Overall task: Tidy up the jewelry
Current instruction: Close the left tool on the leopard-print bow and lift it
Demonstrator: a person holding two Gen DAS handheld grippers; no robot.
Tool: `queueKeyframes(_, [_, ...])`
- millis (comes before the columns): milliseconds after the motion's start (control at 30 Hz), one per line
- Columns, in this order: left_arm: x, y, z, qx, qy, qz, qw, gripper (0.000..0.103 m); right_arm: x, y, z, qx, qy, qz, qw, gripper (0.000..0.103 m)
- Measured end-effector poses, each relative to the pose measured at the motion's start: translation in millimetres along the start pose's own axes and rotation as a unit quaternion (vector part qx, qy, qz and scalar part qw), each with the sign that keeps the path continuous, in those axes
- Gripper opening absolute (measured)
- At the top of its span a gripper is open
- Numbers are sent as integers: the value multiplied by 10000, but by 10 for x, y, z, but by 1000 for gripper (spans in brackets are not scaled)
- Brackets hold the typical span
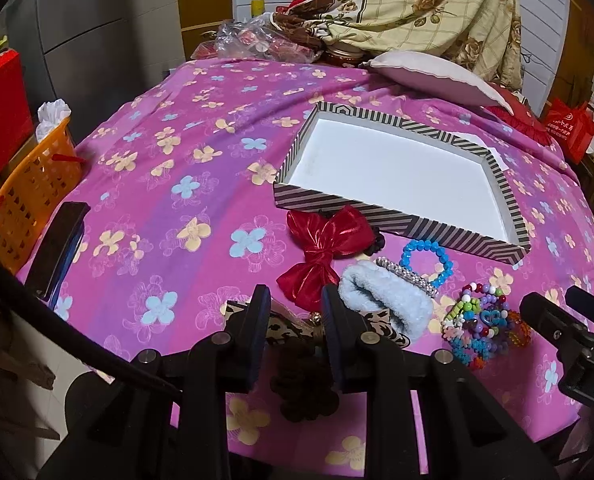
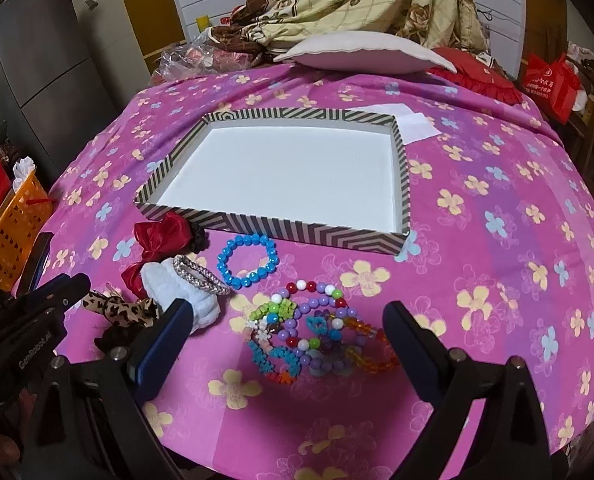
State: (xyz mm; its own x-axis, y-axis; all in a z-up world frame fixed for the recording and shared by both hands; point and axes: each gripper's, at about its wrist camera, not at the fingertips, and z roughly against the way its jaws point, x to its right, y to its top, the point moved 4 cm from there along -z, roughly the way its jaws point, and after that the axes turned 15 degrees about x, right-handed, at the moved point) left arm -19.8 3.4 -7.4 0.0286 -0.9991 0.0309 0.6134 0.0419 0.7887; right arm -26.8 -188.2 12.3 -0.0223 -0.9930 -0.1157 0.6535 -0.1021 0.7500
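A striped box point(image 1: 401, 218) point(image 2: 281, 232) with a white inside lies empty on the pink cloth. In front of it lie a red bow point(image 1: 325, 248) point(image 2: 159, 240), a blue bead bracelet point(image 1: 429, 260) point(image 2: 247, 258), a silver bangle point(image 1: 407, 276) point(image 2: 201, 274), a pale blue fluffy band point(image 1: 385, 300) point(image 2: 185, 296), a leopard-print bow tie point(image 1: 285, 328) point(image 2: 121, 308) with a dark scrunchie point(image 1: 301, 384), and a pile of coloured bead bracelets point(image 1: 481, 324) point(image 2: 313, 332). My left gripper point(image 1: 295, 340) point(image 2: 57, 292) straddles the leopard bow, jaws partly open. My right gripper point(image 2: 289, 344) point(image 1: 553, 312) is open wide around the bead pile.
An orange basket point(image 1: 29, 200) point(image 2: 17, 224) and a dark phone-like slab point(image 1: 57, 248) sit at the left edge. A white pillow point(image 1: 433, 72) point(image 2: 361, 54), a blanket point(image 1: 417, 4) and plastic bags point(image 1: 265, 40) lie beyond the box. A white paper point(image 2: 413, 124) lies by its far corner.
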Motion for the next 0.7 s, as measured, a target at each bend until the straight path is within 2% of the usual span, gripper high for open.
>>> queueKeyframes(700, [-9, -44, 6, -23, 1, 17, 10000, 38, -31, -15, 21, -66, 20, 47, 10000, 98])
